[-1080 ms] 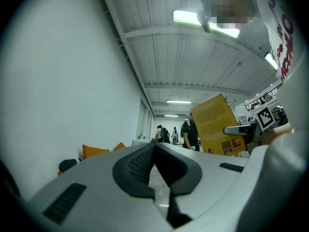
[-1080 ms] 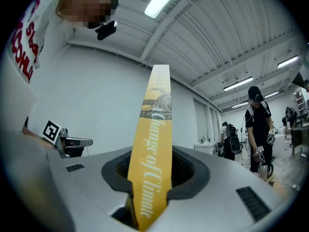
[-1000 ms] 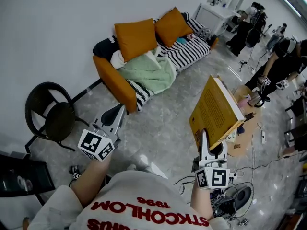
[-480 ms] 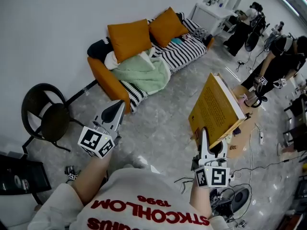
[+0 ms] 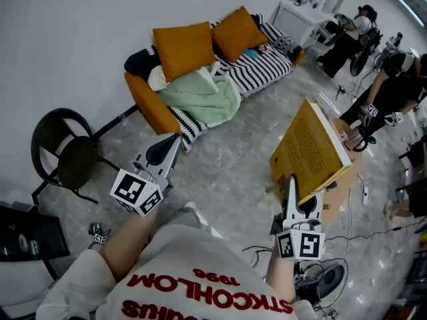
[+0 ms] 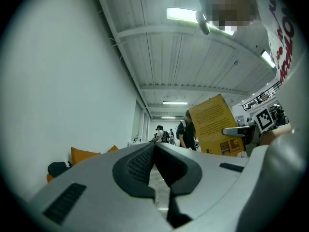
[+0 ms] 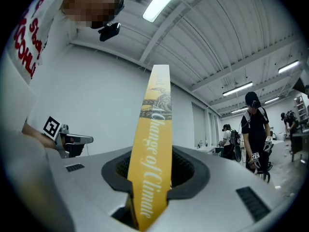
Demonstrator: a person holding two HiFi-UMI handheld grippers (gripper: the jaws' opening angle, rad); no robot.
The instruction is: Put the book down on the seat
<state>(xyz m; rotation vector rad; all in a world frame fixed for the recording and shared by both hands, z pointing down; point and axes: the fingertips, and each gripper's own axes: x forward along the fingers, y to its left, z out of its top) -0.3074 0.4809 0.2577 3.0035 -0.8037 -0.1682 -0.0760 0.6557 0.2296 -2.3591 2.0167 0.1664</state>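
Note:
A yellow book (image 5: 308,153) stands tilted on edge above the floor, with my right gripper (image 5: 291,184) shut on its lower edge. In the right gripper view its spine (image 7: 153,129) rises straight up from between the jaws of the right gripper (image 7: 153,164). My left gripper (image 5: 171,144) hangs at the left with its jaws shut on nothing, pointing toward an orange sofa (image 5: 147,105). Its pads (image 6: 140,161) meet at the tip, and the book (image 6: 212,124) shows beyond them. A black chair (image 5: 73,162) with a round seat stands far left by the wall.
On the sofa lie two orange cushions (image 5: 183,49), a green blanket (image 5: 207,95) and a striped cover (image 5: 263,65). People (image 5: 390,85) stand at the upper right near a white table (image 5: 300,19). A brown board (image 5: 333,202) and cables (image 5: 333,269) lie on the floor at right.
The book and both grippers sit slightly further right and lower in the head view. The right gripper's hold on the book is unchanged, and the left stays shut.

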